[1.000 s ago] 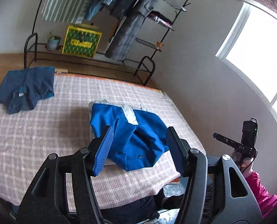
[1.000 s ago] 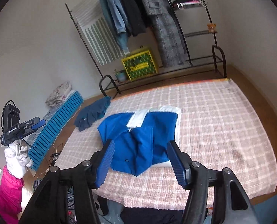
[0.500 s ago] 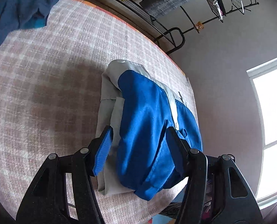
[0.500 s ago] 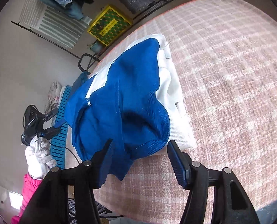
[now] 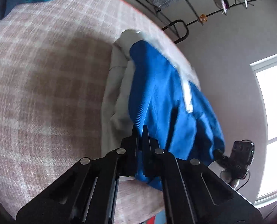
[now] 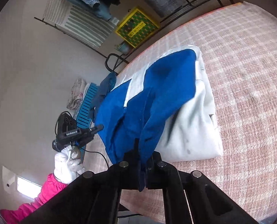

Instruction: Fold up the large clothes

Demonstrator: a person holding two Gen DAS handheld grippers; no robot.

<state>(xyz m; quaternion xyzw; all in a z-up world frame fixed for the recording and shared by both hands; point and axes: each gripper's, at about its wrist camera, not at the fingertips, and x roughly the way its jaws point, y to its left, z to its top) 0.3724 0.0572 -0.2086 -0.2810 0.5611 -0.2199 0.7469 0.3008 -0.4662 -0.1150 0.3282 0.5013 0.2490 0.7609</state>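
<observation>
Two hand-held grippers engaged. Left hand-held gripper (image 5: 140,130) clamped on blue-and-white garment (image 5: 162,100) hem; right hand-held gripper (image 6: 142,145) likewise. Garment on checked bed (image 6: 250,59), partly folded (near edge lifted); final fold judged outstanding.

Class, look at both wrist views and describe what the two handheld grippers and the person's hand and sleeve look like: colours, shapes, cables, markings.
Both the left gripper and the right gripper are matt black plastic: two angular linkage arms with round silver pivot pins and triangular cut-outs. In the right wrist view, a white knitted glove and bright pink sleeve show; the black unit above bears small white lettering and a thin black cable.
</observation>
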